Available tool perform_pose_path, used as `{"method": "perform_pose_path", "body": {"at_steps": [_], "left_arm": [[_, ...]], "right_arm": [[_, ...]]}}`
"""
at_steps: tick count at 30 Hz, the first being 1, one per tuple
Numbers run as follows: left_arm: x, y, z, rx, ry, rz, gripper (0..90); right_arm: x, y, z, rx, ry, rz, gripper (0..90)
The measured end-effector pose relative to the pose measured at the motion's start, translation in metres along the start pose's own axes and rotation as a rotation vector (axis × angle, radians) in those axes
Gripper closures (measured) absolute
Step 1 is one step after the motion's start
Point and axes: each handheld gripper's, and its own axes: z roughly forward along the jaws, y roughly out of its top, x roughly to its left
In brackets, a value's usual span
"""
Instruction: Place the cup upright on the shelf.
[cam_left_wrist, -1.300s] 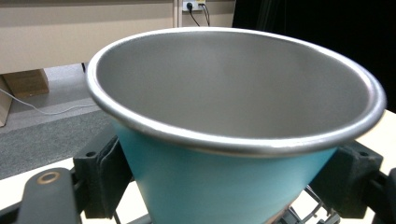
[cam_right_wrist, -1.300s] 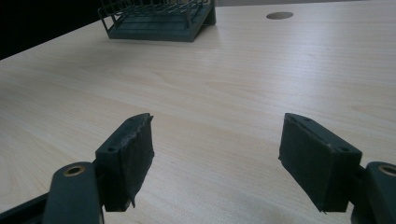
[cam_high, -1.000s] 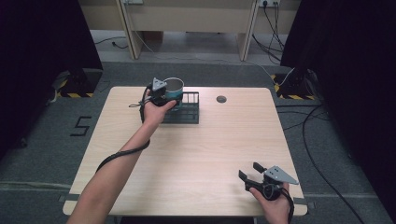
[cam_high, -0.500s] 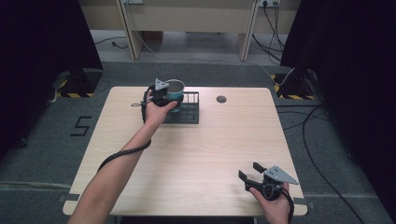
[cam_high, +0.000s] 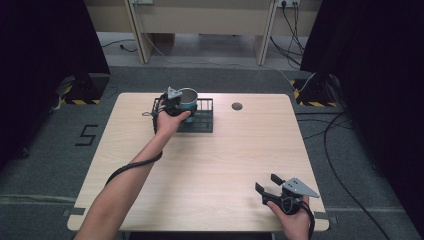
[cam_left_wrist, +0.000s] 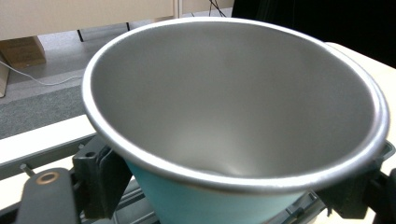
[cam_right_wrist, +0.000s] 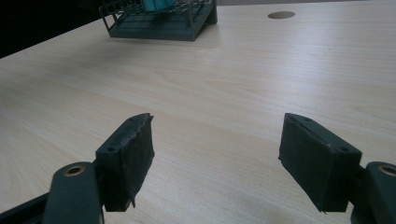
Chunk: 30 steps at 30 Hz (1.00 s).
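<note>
A teal cup (cam_high: 189, 98) with a bare metal inside is held at the left end of a black wire rack (cam_high: 202, 119) at the table's far side. My left gripper (cam_high: 182, 105) is shut on the cup. In the left gripper view the cup (cam_left_wrist: 233, 107) tilts toward the camera, with the left gripper (cam_left_wrist: 229, 205) pressing its jaws on both sides of the teal wall. Whether the cup's base rests on the rack I cannot tell. My right gripper (cam_high: 266, 182) stands open near the front right of the table, and the right gripper (cam_right_wrist: 217, 158) has nothing between its pads.
A light wooden table (cam_high: 225, 160) carries the rack. A round grey hole (cam_high: 237, 106) sits to the right of the rack. In the right gripper view the rack (cam_right_wrist: 159, 21) and the hole (cam_right_wrist: 281, 15) lie far ahead. Cables run over the floor behind and to the right.
My left gripper has carried the cup a little to the right and lower at the rack. The right gripper has stayed where it was.
</note>
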Motion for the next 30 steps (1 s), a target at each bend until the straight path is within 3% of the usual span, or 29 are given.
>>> {"method": "perform_pose_path", "body": {"at_steps": [11,30], "left_arm": [[-0.001,-0.002,-0.002,-0.004,0.001,-0.005,14.2],[-0.004,-0.004,-0.020,-0.017,0.018,0.019,14.2]], "right_arm": [[0.001,0.000,0.000,0.006,0.005,0.010,26.7],[0.001,0.000,0.001,0.008,0.002,0.009,26.9]]}}
